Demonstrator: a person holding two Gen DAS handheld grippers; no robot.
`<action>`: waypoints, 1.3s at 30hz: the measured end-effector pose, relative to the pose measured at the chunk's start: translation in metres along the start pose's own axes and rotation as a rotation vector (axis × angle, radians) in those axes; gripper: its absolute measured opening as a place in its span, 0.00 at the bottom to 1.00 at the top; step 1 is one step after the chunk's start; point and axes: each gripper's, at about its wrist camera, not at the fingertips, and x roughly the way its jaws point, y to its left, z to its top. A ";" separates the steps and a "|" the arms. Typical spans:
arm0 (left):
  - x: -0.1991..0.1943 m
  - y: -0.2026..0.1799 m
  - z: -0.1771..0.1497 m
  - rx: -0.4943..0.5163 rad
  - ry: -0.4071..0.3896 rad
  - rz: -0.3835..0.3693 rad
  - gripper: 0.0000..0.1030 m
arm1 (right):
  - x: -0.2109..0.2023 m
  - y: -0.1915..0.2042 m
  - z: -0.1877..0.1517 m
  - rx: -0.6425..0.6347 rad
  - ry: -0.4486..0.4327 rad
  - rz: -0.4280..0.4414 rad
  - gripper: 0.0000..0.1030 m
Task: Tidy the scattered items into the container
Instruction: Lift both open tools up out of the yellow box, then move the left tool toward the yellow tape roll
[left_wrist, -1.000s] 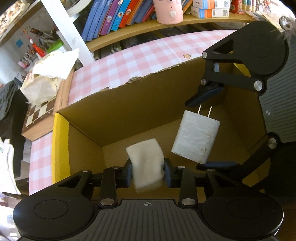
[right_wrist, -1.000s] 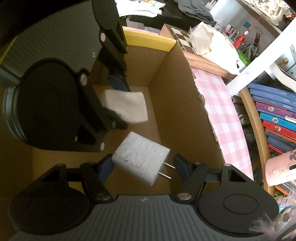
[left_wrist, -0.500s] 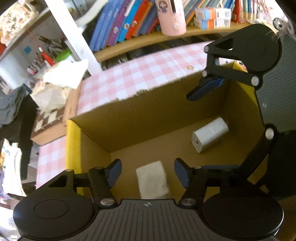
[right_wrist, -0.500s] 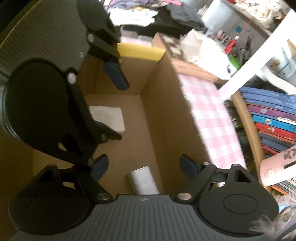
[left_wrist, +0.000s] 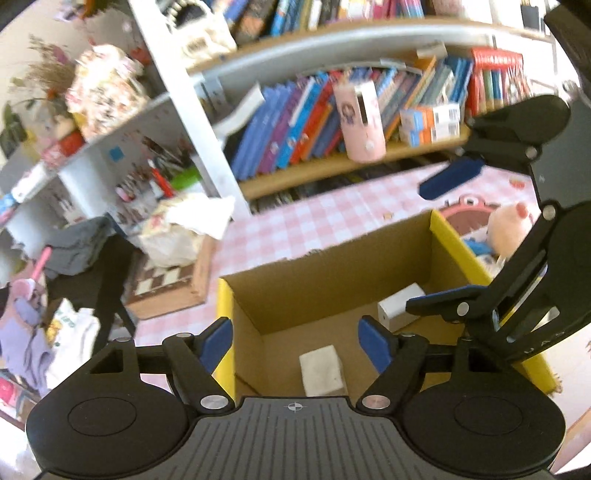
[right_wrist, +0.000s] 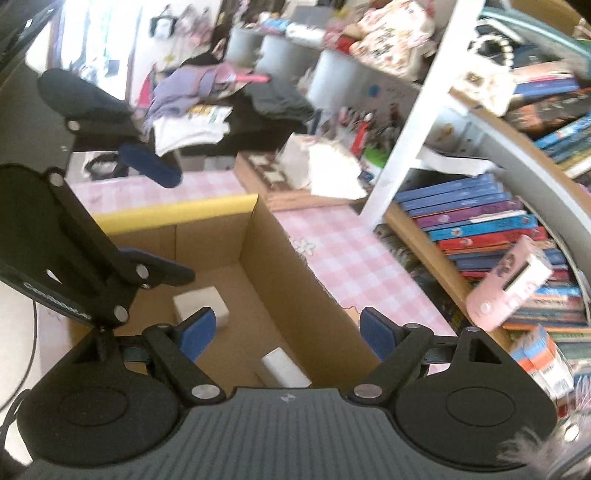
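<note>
Above the cardboard box (left_wrist: 332, 291), I hold both grippers with fingers spread wide and empty: the left gripper (left_wrist: 297, 341) and the right gripper (right_wrist: 284, 328). On the box floor lie a white cloth pad (left_wrist: 321, 369) and, well apart from it, a white charger (left_wrist: 397, 306). Around the box spreads a pink checked surface (right_wrist: 354, 262), with a bookshelf (left_wrist: 332, 162) beyond.

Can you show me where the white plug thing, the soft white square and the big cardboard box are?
charger (left_wrist: 400, 305), left wrist view, on its white side face.
white folded cloth (left_wrist: 321, 373), left wrist view, on the middle of its top.
cardboard box (left_wrist: 325, 291), left wrist view, on its inner back wall.
</note>
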 end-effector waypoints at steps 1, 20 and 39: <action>-0.011 0.000 -0.002 -0.006 -0.019 0.011 0.75 | -0.010 0.003 -0.002 0.010 -0.018 -0.016 0.83; -0.161 -0.024 -0.099 -0.195 -0.175 0.138 0.80 | -0.163 0.101 -0.077 0.304 -0.182 -0.294 0.83; -0.193 -0.097 -0.169 -0.264 -0.138 0.146 0.82 | -0.207 0.168 -0.163 0.604 -0.101 -0.508 0.83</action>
